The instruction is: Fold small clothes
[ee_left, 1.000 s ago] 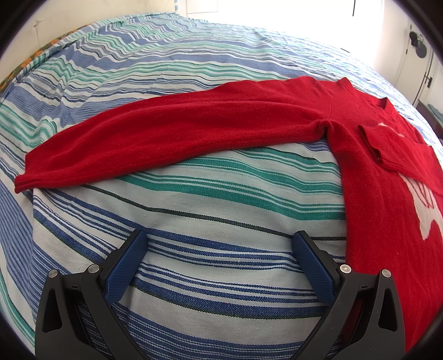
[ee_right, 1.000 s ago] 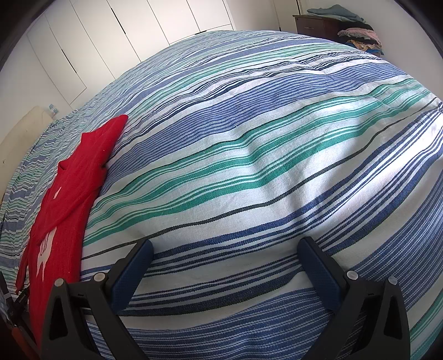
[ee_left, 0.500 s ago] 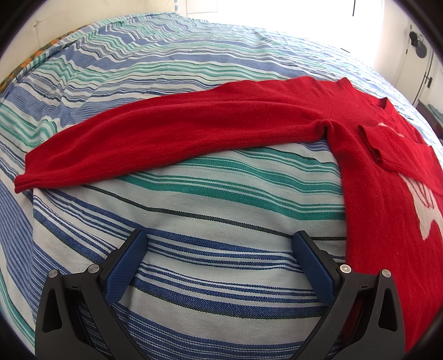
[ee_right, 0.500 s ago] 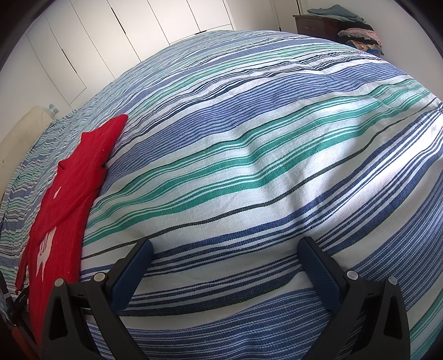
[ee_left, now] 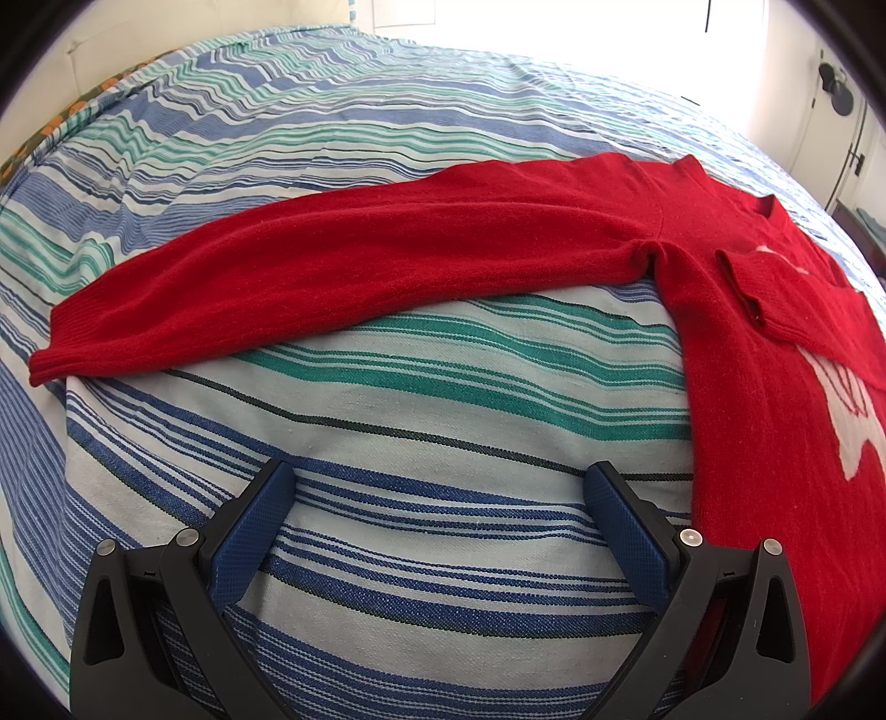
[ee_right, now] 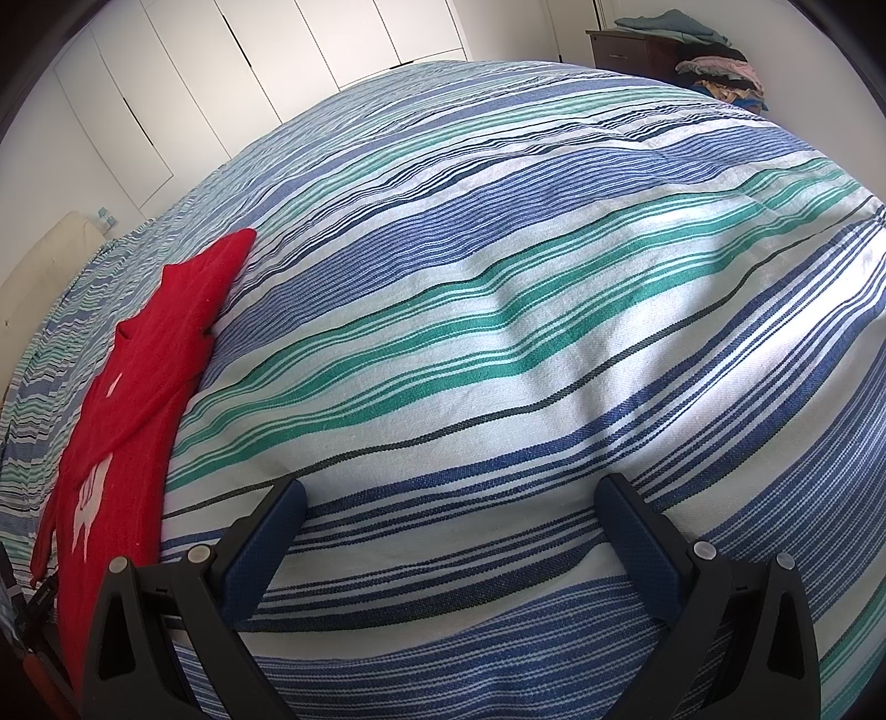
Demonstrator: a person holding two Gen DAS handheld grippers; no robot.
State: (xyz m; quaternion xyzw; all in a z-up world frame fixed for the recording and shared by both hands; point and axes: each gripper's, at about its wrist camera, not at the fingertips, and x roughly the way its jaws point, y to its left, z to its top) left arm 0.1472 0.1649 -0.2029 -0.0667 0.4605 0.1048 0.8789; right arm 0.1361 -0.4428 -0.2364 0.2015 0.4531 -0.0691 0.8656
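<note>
A small red sweater (ee_left: 736,310) with a white pattern lies flat on the striped bedspread (ee_left: 387,387). One long sleeve (ee_left: 332,260) stretches out to the left, its cuff at the far left; the other sleeve is folded across the chest. My left gripper (ee_left: 440,487) hovers open over bare bedspread, just in front of the outstretched sleeve and left of the sweater's body. In the right wrist view the sweater (ee_right: 133,410) lies at the far left. My right gripper (ee_right: 451,501) is open above striped cloth, holding nothing.
The striped bedspread (ee_right: 498,277) covers the whole bed. White wardrobe doors (ee_right: 277,50) stand behind it. A dark dresser (ee_right: 637,50) with a pile of clothes (ee_right: 714,66) sits at the back right. A bright window lies beyond the bed in the left wrist view.
</note>
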